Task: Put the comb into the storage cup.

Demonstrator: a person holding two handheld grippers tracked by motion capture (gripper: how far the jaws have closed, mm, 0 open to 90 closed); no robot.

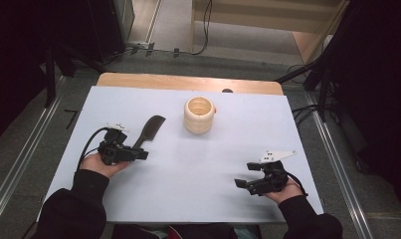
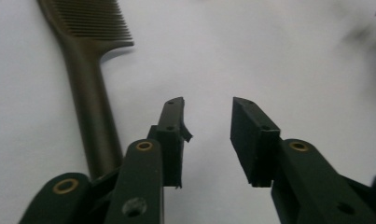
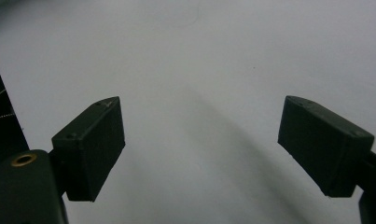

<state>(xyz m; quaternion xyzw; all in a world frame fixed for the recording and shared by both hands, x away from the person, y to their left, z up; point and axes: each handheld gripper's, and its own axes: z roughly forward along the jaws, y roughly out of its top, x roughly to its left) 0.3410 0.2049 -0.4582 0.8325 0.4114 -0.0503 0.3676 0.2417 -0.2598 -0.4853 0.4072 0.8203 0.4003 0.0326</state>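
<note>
White sheeting covers the table (image 1: 188, 199) in the high view, with a strip of bare wood at its far edge and dark stands and cables on the floor around it. Your left gripper (image 1: 141, 155) sits at the near left, and the dark comb (image 1: 147, 132) lies flat on the sheet just past it, its handle end next to the jaws and its toothed head pointing away toward the far side. A cream ribbed cup (image 1: 200, 115) stands upright well apart from the comb, nearer the far middle, and looks empty from here. Your right gripper (image 1: 242, 183) rests near the front right, away from both things.

From the left gripper view, your left gripper (image 2: 206, 119) has its jaws parted with nothing but white sheet between them; the comb (image 2: 90, 93) lies off to their left, clear of both pads, so you are not holding it.

From the right gripper view, your right gripper (image 3: 199, 135) has its jaws spread wide over bare sheet, gripping nothing.

Judging by this, the comb is set down on the table and free. If it is meant for the cup, that step is not done: you would have to grip the handle, lift it and carry it across.
</note>
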